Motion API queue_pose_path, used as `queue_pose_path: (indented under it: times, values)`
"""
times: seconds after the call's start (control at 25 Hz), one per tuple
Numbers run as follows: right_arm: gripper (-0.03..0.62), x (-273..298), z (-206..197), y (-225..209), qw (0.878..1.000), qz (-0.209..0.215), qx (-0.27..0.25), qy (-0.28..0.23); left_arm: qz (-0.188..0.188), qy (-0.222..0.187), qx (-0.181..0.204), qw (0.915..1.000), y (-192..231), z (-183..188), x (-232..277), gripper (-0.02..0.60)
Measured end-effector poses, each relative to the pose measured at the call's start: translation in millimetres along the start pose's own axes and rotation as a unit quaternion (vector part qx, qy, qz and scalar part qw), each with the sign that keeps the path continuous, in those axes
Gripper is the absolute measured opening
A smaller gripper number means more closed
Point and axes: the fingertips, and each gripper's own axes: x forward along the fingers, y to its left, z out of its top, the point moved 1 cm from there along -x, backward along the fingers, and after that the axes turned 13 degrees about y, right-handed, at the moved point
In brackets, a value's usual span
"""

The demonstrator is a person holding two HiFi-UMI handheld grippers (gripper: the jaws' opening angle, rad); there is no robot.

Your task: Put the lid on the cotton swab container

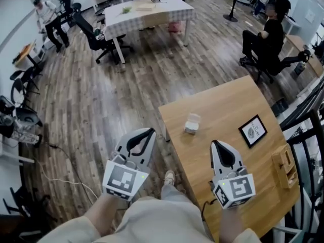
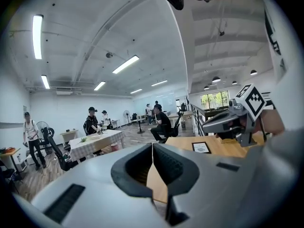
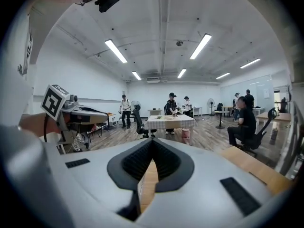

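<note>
The cotton swab container (image 1: 192,123) is a small clear box with white contents, standing on the wooden table (image 1: 223,105) near its left edge. I cannot tell its lid apart from the box. My left gripper (image 1: 151,131) is shut and empty, held over the floor left of the table. My right gripper (image 1: 213,143) is shut and empty above the table's near part, short of the container. In the left gripper view the jaws (image 2: 152,144) meet at the tips. The right gripper view shows its jaws (image 3: 153,140) closed too, and the container appears in neither gripper view.
A black-framed picture (image 1: 253,130) lies on the table right of the container, and a wooden box (image 1: 284,165) sits at the right edge. A railing (image 1: 309,135) runs beside the table. Seated and standing people, office chairs and a checkered table (image 1: 147,11) are farther off.
</note>
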Motion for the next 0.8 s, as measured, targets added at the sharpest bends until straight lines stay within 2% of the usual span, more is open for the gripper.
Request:
queue_pose_path:
  times: [0.08,0.2,0.32,0.4,0.8]
  values:
    - [0.026,18,-1,-19,1.0,-0.001,0.009,0.01,-0.007,0.012,0.004,0.9999,2,3,25,0.026]
    - [0.026,43,-3,-43,1.0,0.002,0.017,0.024,-0.017,0.04,0.002,0.999,4,-15,60,0.026]
    - [0.026,64,-6,-66,0.999,0.001,0.024,0.039,-0.028,0.037,0.01,0.9989,3,8,88,0.026]
    - [0.026,79,-10,-78,0.998,0.002,0.032,0.049,-0.033,0.045,0.015,0.9983,2,11,105,0.026]
    - [0.026,166,-40,-112,0.991,0.01,0.083,0.108,-0.067,0.096,0.012,0.9931,22,-18,184,0.026]
